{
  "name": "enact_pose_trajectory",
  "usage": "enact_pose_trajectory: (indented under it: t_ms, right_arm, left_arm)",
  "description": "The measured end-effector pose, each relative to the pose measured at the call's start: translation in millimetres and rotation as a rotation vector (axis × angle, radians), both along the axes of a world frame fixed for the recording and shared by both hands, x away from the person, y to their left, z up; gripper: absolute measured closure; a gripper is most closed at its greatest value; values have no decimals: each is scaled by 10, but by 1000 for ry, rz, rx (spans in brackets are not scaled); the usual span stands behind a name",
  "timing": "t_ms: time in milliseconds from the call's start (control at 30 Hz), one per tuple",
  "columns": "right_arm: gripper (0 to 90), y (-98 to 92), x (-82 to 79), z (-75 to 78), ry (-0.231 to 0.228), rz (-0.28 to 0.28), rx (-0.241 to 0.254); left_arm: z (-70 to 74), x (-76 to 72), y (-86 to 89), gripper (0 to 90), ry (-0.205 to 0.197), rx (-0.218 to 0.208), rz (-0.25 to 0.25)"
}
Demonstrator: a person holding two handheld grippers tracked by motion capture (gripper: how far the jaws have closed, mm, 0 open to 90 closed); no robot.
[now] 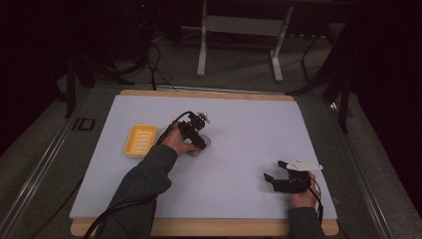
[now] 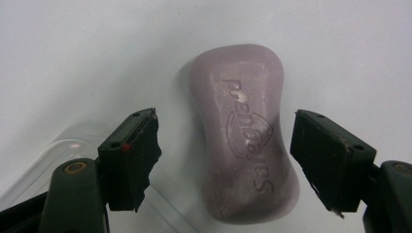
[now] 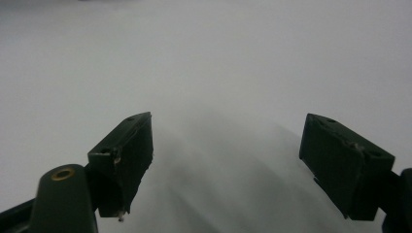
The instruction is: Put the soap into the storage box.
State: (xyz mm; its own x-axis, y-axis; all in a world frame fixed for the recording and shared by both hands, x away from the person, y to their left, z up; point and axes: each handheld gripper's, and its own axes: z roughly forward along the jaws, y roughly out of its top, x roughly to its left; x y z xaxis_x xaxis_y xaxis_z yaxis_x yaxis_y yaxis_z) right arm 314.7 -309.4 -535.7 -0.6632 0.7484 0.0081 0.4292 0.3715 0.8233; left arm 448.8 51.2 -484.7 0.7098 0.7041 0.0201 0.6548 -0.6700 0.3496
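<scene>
Soap bar (image 2: 243, 141) lying flat on the white bench (image 1: 239, 124), centre of the left gripper view, between the wide-open fingers (image 2: 131, 155) of the left gripper (image 1: 196, 134), untouched. Not yet gripped or lifted; yellow soap dish (image 1: 140, 140) just left, empty. Right gripper (image 1: 284, 180) lower right, fingers spread, holding nothing

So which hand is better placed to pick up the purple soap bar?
Left. The left claw is open with the soap bar lying between its jaws, not yet pressed. The right claw is open too, but sits far off near the table's front edge.
</scene>
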Motion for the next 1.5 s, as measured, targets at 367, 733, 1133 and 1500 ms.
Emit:
enact_pose_trajectory:
  t_ms: [367, 733, 1133, 1500]
  right_arm:
    - [194, 20, 4, -2, 6, 2, -22]
    - [194, 24, 9, -4, 8, 5, -25]
    - [194, 26, 11, -6, 8, 6, -28]
    - [194, 31, 12, -7, 9, 9, -31]
  left_arm:
    - [-123, 97, -113, 365, 84, 47, -14]
    - [-134, 132, -218, 493, 144, 120, -40]
    - [-133, 133, -237, 488, 188, 153, -60]
    - [-123, 104, -257, 502, 166, 167, -56]
